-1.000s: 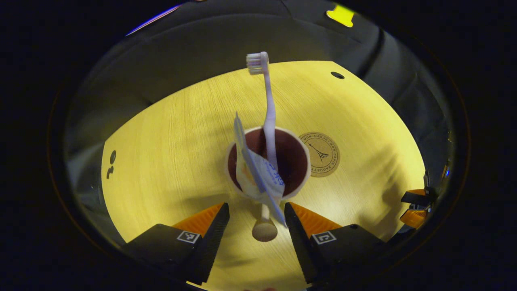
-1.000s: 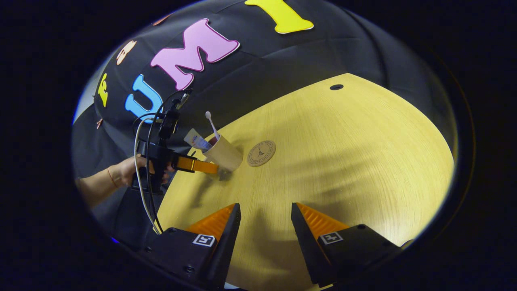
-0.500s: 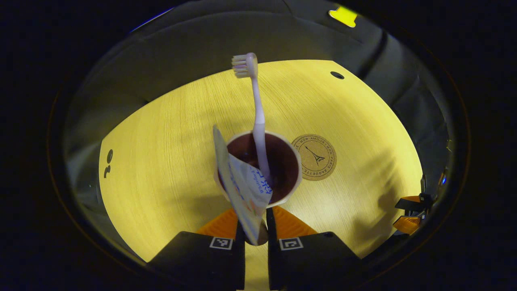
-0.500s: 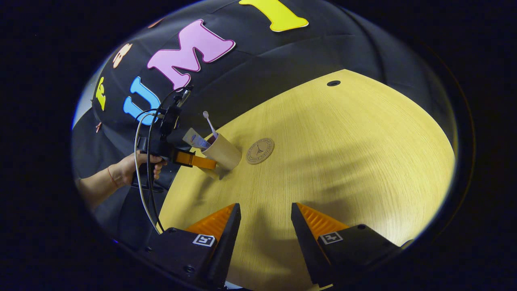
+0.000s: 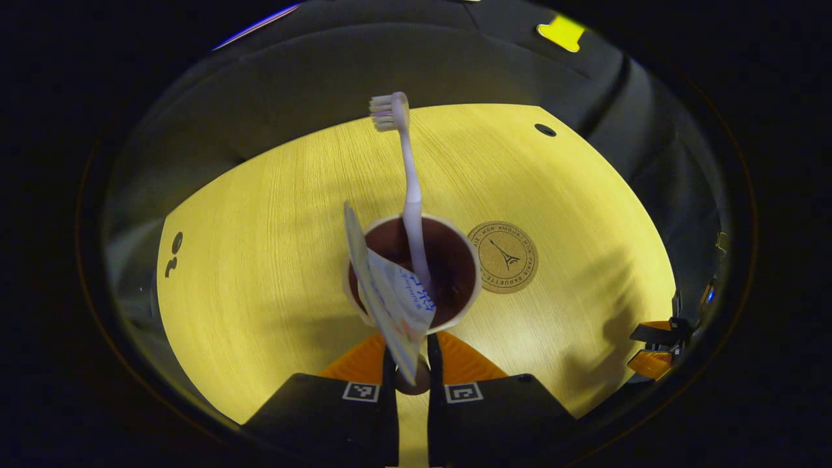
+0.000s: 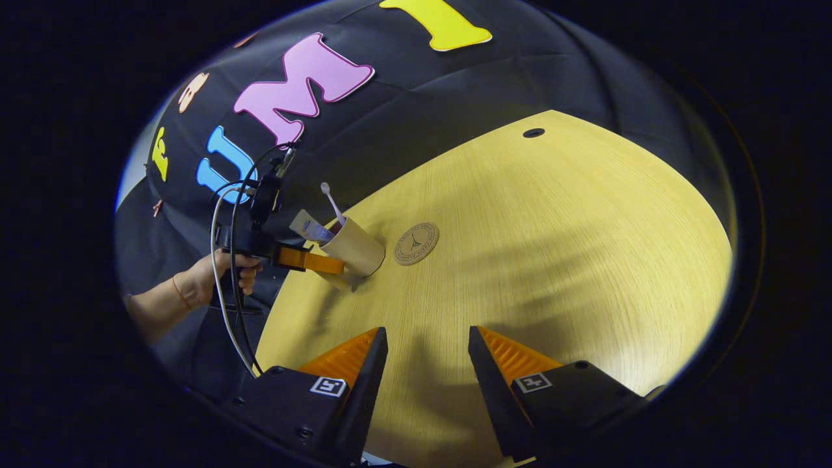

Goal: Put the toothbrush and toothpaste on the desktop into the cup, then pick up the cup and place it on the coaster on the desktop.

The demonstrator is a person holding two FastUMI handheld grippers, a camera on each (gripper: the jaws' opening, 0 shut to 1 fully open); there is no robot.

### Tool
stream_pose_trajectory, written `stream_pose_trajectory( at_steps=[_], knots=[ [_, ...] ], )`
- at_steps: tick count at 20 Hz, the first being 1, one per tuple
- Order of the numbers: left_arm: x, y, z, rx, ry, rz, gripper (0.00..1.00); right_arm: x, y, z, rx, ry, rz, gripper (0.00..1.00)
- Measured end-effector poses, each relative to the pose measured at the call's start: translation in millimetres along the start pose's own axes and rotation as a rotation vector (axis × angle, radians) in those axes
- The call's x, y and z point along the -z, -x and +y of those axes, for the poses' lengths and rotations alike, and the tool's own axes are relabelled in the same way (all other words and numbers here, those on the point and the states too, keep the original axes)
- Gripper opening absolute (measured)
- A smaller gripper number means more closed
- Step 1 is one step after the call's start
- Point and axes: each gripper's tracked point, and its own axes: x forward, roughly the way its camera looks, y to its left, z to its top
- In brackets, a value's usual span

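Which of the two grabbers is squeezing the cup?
The left gripper: its fingers are pinched on the cup's handle. The right gripper hangs open, apart from it.

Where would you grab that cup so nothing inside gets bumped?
By the handle, a knob near the cup's base, coming level from the side away from the coaster. The toothbrush and toothpaste stick out above the rim, blocking a grip from above.
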Motion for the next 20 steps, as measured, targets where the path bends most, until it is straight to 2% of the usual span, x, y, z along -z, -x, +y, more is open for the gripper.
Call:
stream_pose_trajectory(
  at_steps=[11,20],
  knots=[
    [-13,18,-17,-0.009,-0.074,-0.043,0.22,-9,9,-2,0.0,-0.011,-0.017,0.78],
    [-35,4,-62,0.031,-0.15,-0.049,0.22,-15,23,-27,0.034,-0.041,-0.041,0.78]
  ],
)
